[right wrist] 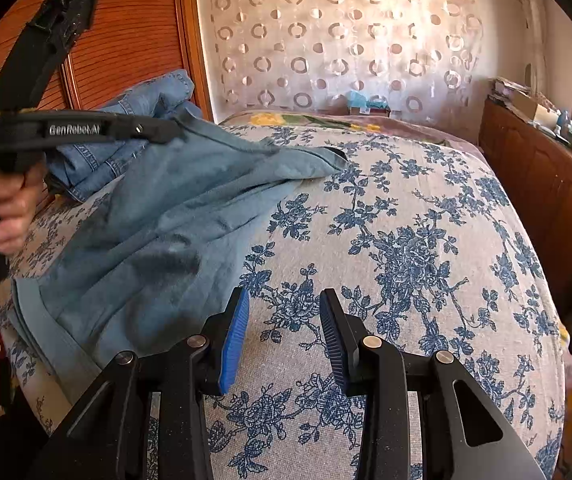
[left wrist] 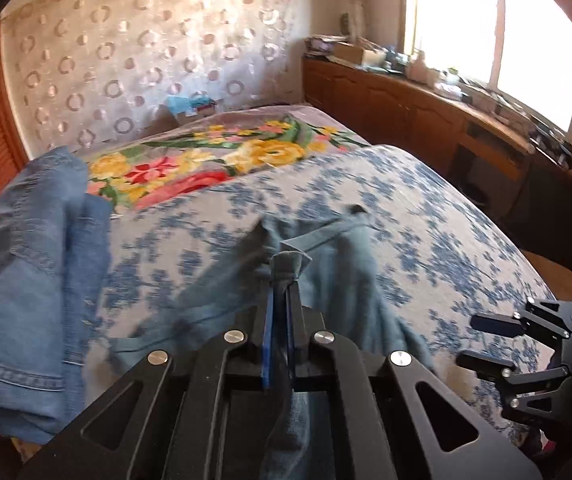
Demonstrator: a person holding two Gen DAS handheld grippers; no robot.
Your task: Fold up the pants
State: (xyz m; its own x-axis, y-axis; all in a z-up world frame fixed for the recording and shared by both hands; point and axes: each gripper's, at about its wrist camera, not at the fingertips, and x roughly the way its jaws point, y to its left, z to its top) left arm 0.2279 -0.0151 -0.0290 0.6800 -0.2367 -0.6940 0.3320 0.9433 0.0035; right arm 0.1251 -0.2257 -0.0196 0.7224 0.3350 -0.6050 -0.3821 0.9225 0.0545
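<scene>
Grey-blue pants [left wrist: 326,276] lie crumpled on the blue-flowered bedspread [left wrist: 426,208]. My left gripper [left wrist: 279,280] is shut on a bunched fold of the pants and holds it lifted above the bed. In the right wrist view the pants [right wrist: 173,220] spread over the bed's left part, with the left gripper [right wrist: 165,132] pinching their upper edge. My right gripper [right wrist: 283,320] is open and empty over bare bedspread [right wrist: 406,240], just right of the pants. It shows at the right edge of the left wrist view [left wrist: 482,340].
Blue denim garments [left wrist: 25,264] are piled at the bed's left edge, also in the right wrist view [right wrist: 133,128]. A flowered blanket [left wrist: 205,160] covers the far end. A wooden cabinet [left wrist: 426,112] with clutter runs along the right under the window. A wooden wardrobe [right wrist: 125,32] stands left.
</scene>
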